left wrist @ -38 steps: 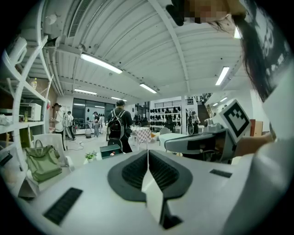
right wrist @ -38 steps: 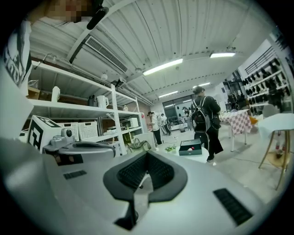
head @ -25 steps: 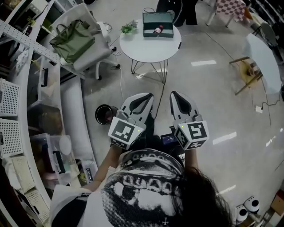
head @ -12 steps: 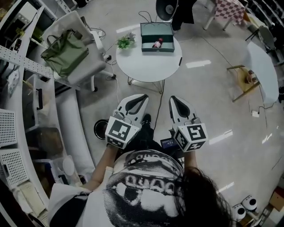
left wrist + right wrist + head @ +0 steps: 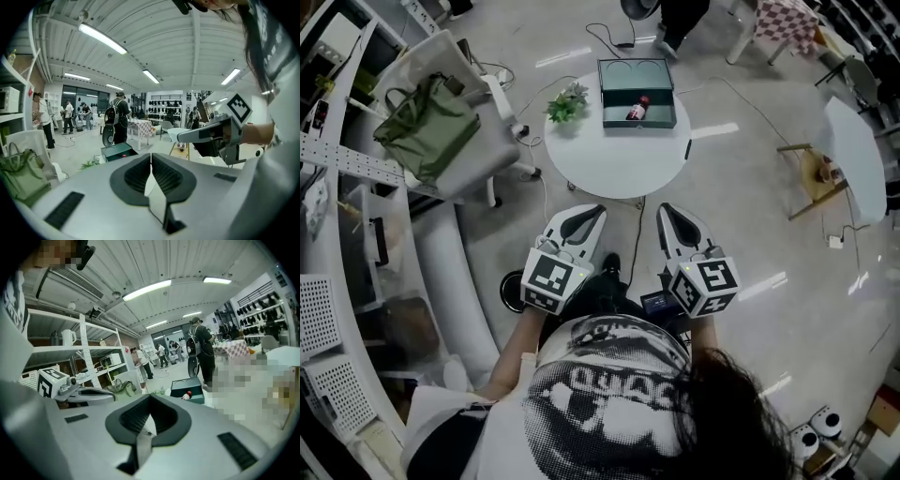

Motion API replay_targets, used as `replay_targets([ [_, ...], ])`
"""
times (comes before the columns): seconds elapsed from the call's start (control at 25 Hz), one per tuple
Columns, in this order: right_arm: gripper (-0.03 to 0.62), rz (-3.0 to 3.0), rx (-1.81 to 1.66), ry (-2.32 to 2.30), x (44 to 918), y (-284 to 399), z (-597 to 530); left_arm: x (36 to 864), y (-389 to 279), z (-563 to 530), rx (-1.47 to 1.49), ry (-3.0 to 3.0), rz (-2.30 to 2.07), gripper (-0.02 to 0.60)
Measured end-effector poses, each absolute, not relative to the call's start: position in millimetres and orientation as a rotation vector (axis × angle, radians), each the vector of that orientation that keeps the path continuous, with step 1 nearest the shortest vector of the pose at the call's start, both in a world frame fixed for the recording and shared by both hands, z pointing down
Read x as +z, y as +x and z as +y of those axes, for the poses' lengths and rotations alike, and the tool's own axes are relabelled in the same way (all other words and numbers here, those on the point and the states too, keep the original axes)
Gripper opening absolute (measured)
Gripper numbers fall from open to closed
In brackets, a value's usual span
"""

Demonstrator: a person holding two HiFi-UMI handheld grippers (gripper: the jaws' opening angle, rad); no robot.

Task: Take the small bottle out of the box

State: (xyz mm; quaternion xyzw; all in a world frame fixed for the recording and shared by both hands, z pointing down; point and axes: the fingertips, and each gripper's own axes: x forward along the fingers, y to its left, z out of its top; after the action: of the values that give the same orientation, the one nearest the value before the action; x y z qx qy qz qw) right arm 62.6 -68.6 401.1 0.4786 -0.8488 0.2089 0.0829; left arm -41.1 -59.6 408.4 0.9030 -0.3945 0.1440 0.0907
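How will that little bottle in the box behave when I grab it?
The bottle lies on its side in the box, so a nudge would probably roll it. It looks small beside the box, so it is likely light and easy to lift.

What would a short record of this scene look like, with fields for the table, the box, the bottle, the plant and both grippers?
table: round white table, ahead of both grippers
box: dark green box, open, on the table's far side
bottle: small red-capped bottle, lying inside the box
plant: small green plant, on the table left of the box
left gripper: jaws together, empty
right gripper: jaws together, empty
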Motion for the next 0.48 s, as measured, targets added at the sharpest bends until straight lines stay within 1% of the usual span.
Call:
replay_targets([
  [0.24, -0.002, -2.481, 0.628, 1.478, 404, 60, -86, 409, -50, -97, 0.414, 2.712, -1.153, 0.015],
  [0.48, -0.002, -2.434, 0.624, 1.497, 411, 64, -90, 409, -39, -106, 0.355, 2.739, -1.105, 0.015],
])
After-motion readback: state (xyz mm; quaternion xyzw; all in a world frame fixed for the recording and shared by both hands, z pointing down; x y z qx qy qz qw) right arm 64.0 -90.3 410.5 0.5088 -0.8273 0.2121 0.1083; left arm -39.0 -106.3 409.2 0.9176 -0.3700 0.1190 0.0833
